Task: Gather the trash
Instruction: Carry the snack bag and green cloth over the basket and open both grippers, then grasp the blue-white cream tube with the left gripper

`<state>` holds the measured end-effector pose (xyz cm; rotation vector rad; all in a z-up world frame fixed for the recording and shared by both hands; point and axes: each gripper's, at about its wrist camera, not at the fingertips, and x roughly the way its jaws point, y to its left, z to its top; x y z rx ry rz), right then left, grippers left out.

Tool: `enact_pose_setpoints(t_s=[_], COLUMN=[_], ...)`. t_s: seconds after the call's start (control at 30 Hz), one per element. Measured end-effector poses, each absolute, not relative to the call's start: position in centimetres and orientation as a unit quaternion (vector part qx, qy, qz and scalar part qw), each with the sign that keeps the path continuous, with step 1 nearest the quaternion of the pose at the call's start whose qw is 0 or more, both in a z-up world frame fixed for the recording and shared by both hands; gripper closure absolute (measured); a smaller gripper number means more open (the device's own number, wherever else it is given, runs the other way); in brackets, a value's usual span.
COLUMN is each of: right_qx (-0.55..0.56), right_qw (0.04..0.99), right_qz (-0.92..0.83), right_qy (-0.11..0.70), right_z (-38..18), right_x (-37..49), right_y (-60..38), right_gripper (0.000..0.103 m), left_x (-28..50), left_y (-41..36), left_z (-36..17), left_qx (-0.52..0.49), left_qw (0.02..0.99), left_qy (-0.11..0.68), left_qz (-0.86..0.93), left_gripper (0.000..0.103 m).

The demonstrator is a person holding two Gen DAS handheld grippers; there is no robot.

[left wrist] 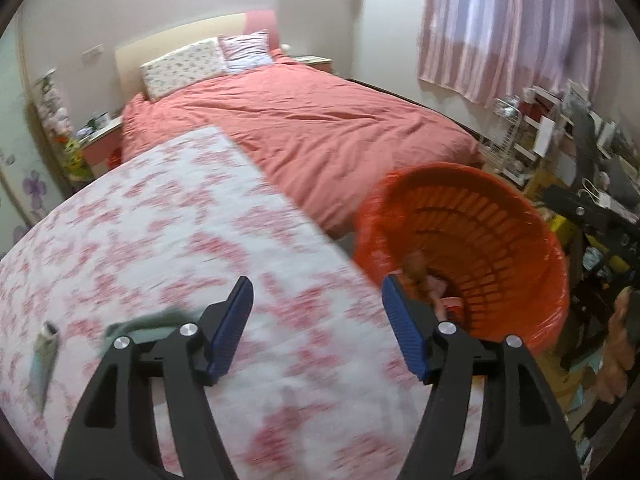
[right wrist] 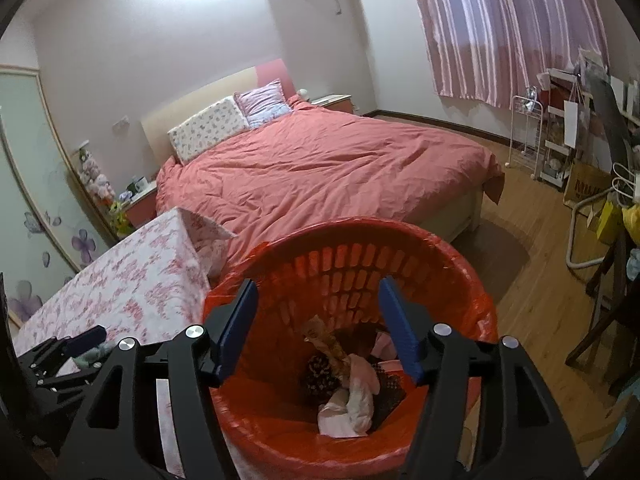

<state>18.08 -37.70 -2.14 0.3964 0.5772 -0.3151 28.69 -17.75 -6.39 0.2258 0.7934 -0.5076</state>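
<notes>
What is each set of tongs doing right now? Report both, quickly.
Left tongs: open, holding nothing, above the floral tablecloth.
Right tongs: open, holding nothing, over the orange trash basket.

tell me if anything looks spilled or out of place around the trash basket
Nothing looks spilled. The orange basket stands upright beside the table with trash inside. Two items remain on the tablecloth: a wrapper and something green.

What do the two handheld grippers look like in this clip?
Both match: the left gripper and right gripper have matte black angular frames with cut-out slots, silver round bolt heads at the pivots, and ribbed dark blue finger pads. No cables, markings or sleeves show.
</notes>
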Motion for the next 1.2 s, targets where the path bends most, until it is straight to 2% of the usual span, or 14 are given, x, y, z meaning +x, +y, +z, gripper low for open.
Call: enact_pose_setpoints(t_s=[0.17,0.47,0.63,0.8,0.9,1.0,1.07,1.2], right_qx=[0.172,0.127,0.101,0.079,0.074,0.075,0.076,0.073], right_qw=[0.933,0.94,0.935,0.929,0.927,0.925,0.923,0.92], right_qz=[-0.135,-0.065,-0.031,-0.012,-0.01,-0.011,-0.01,-0.01], right_qy=[0.287,0.309,0.338,0.362,0.368,0.374,0.377,0.384], right_z=[-0.9,0.0,-1.0,-1.7,-1.8,-1.9,-2.1,-2.7], right_x=[18.5,20.1,21.8,22.6,22.7,23.0,23.2,23.5], right_y=[-34.6,-26.0,-21.2,-17.7,-16.8,-16.3,-16.0,-15.6], right_gripper=[0.037,0.033,0.033,0.033,0.033,0.033,0.033,0.033], left_x=[29.1,31.0,31.7,32.6,33.1,33.3,33.3,33.8], left_y=[-10.9,3.4,8.5,9.4,9.0,8.4,7.8,6.7], left_z=[-5.7,-6.5,-8.0,-9.2,-9.8,-9.6,-9.3,-9.4], left_qx=[0.089,0.055,0.037,0.028,0.031,0.007,-0.019,0.005], left_qw=[0.904,0.917,0.909,0.899,0.895,0.889,0.882,0.885], left_qy=[0.374,0.392,0.414,0.436,0.444,0.457,0.466,0.463], left_qz=[-0.186,-0.049,-0.016,-0.034,-0.036,-0.031,-0.063,-0.05], left_gripper=[0.031,0.031,0.031,0.032,0.041,0.054,0.055,0.054])
